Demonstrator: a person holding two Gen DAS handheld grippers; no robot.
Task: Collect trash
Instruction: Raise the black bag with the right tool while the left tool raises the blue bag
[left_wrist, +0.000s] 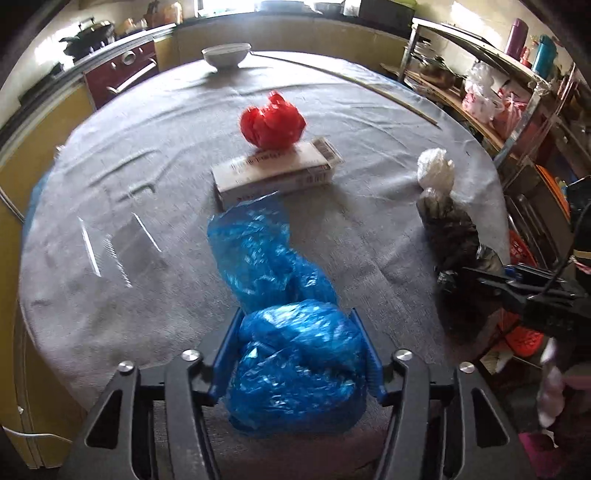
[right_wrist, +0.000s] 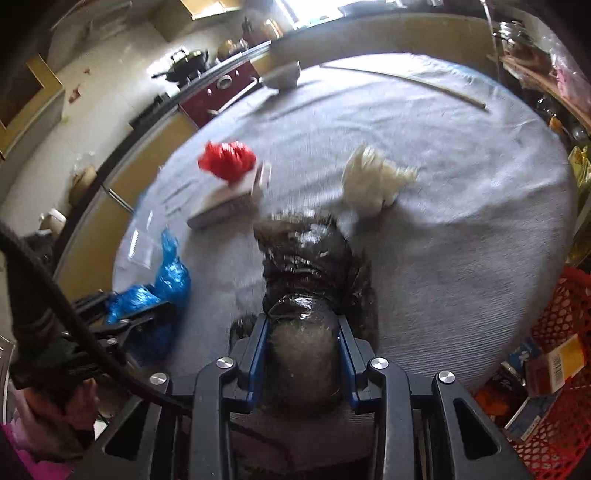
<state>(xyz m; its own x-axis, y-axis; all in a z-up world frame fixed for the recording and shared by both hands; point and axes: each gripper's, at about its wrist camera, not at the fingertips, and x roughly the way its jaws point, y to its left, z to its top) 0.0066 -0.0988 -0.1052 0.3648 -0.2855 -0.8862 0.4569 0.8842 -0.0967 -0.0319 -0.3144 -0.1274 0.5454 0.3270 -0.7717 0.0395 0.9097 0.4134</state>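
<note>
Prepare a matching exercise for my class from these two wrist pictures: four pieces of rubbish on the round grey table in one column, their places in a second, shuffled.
Things
1. crumpled blue plastic bag
2. crumpled black plastic bag
3. crumpled red plastic bag
4. crumpled white plastic bag

Places
A. on the flat cardboard box
B. between the left gripper pads
C. beyond the black bag
D. between the right gripper pads

Pairs: 1-B, 2-D, 3-A, 4-C

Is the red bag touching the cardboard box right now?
Touching. In the left wrist view the red bag sits on the far edge of the cardboard box, no gap between them; the right wrist view agrees.
</note>
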